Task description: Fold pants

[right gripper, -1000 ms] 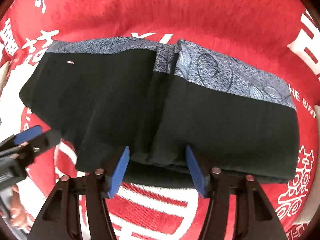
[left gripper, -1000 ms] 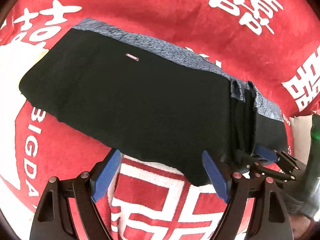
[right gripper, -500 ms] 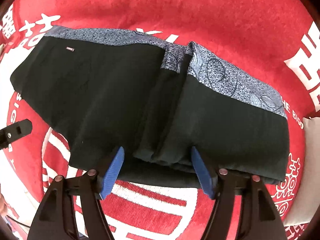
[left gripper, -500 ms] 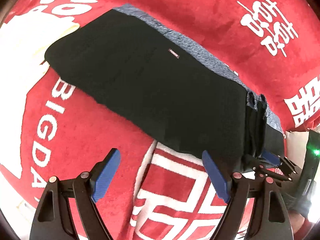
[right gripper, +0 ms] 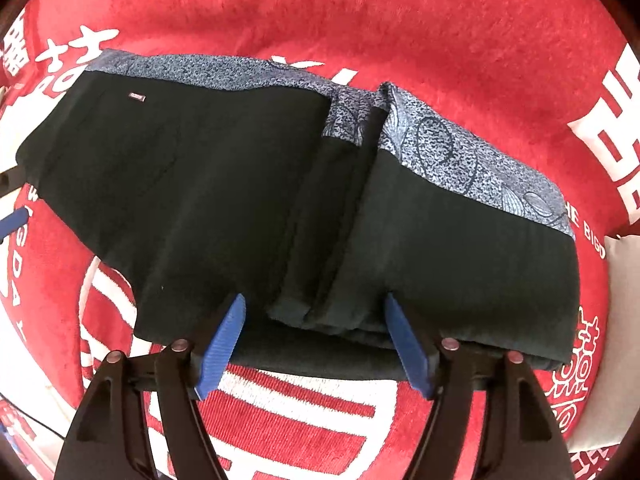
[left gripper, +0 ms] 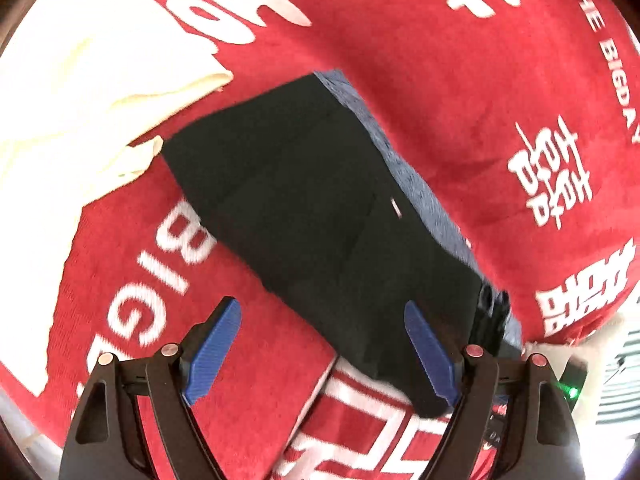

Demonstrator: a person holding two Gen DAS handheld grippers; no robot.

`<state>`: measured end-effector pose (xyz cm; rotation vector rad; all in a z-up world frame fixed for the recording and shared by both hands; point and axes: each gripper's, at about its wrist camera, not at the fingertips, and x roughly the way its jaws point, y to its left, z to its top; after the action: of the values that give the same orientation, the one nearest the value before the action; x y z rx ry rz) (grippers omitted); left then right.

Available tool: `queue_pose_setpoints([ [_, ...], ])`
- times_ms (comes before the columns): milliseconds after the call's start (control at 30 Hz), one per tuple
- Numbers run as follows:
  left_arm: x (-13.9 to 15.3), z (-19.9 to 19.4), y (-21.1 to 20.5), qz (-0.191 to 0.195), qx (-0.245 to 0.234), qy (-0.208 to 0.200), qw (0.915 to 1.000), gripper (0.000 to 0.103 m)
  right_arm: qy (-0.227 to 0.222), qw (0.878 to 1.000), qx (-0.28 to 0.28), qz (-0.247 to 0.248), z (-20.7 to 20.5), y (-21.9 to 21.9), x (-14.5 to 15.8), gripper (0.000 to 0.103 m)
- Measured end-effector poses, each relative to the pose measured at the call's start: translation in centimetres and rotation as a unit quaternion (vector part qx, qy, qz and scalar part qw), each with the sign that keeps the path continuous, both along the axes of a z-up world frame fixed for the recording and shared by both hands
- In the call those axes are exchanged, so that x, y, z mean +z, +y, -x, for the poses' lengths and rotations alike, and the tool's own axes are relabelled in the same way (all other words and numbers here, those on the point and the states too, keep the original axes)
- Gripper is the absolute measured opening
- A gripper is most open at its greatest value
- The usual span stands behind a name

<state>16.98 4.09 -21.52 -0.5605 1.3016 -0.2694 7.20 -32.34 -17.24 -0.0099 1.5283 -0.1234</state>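
lying folded on the red blanket (right gripper: 400, 32), pants (right gripper: 240, 200); both grippers' jaws open, the right's just widened.

bright daylight, fisheye warp, motion blur

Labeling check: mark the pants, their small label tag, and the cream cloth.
pants (right gripper: 224, 200), right wrist view, black panel left of the fold.
label tag (right gripper: 137, 97), right wrist view, middle of the tag.
cream cloth (left gripper: 72, 92), left wrist view, its broad upper part.
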Motion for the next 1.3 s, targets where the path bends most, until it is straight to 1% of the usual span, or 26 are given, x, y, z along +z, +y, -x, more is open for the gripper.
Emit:
queue_pose_setpoints([
  [133,-1.5,-0.8,1.4,0.032,0.013,0.006,0.9994,0.085,-0.001,1.0,-0.001,0.003,0.0,0.1,-0.1,0.075],
  [167,-2.1,-1.1,1.5,0.051,0.017,0.009,0.9985,0.085,-0.001,1.0,-0.001,0.003,0.0,0.1,-0.1,0.075],
  [267,-2.5,-1.6,1.5,0.088,0.02,0.004,0.9959,0.085,0.0,1.0,-0.001,0.003,0.0,0.1,-0.1,0.075],
  [333,-2.8,-2.0,1.3,0.09,0.018,-0.002,0.9957,0.085,0.0,1.0,-0.001,0.004,-0.1,0.1,-0.1,0.075],
  [400,-3.1,-2.0,1.5,0.104,0.022,-0.011,0.9943,0.085,0.0,1.0,-0.001,0.004,-0.1,0.1,-0.1,0.075],
  [467,-3.3,-2.1,1.8,0.118,0.026,-0.014,0.9926,0.085,-0.001,1.0,-0.002,0.005,-0.1,0.1,-0.2,0.075],
  [533,-3.0,-2.2,2.2,0.142,0.037,-0.016,0.9891,0.085,-0.001,1.0,-0.002,0.005,-0.1,0.1,-0.2,0.075],
  [567,-2.6,-2.3,2.3,0.147,0.036,-0.023,0.9882,0.085,0.0,1.0,-0.002,0.006,-0.1,0.1,-0.2,0.075],
  [600,-1.8,-2.4,2.0,0.151,0.026,-0.042,0.9873,0.085,0.0,1.0,-0.003,0.006,-0.1,0.0,-0.2,0.075],
  [667,-1.0,-2.7,1.2,0.152,0.012,-0.063,0.9862,0.085,0.001,1.0,-0.004,0.006,-0.1,0.1,-0.2,0.076],
  [700,-0.9,-2.9,0.8,0.14,0.005,-0.07,0.9877,0.085,0.001,1.0,-0.004,0.007,-0.1,0.1,-0.2,0.076],
  [733,-1.2,-3.2,0.6,0.123,0.005,-0.065,0.9902,0.085,0.002,1.0,-0.004,0.007,-0.2,0.1,-0.3,0.076],
  [800,-2.3,-3.3,0.8,0.105,0.015,-0.042,0.9934,0.085,0.004,1.0,-0.005,0.007,-0.3,0.1,-0.3,0.076],
  [867,-3.1,-2.9,1.6,0.094,0.034,-0.029,0.9946,0.085,0.005,1.0,-0.006,0.006,-0.4,0.1,-0.3,0.076],
  [900,-3.2,-2.7,2.0,0.099,0.041,-0.034,0.9936,0.085,0.005,1.0,-0.006,0.004,-0.4,0.0,-0.3,0.076],
  [967,-2.9,-2.7,2.2,0.091,0.048,-0.037,0.994,0.085,0.004,1.0,-0.005,0.002,-0.4,-0.1,-0.2,0.076],
  [1133,-2.9,-4.0,1.0,0.085,0.055,-0.035,0.9942,0.085,-0.001,1.0,-0.007,0.002,-0.2,-0.1,-0.3,0.076],
  [1267,-3.1,-4.6,-0.3,0.059,0.071,-0.035,0.9951,0.085,0.0,1.0,-0.008,-0.001,-0.2,-0.1,-0.3,0.077],
  [1300,-2.9,-4.6,-0.6,0.046,0.072,-0.034,0.9958,0.081,0.0,1.0,-0.007,-0.003,-0.3,-0.1,-0.3,0.077],
])
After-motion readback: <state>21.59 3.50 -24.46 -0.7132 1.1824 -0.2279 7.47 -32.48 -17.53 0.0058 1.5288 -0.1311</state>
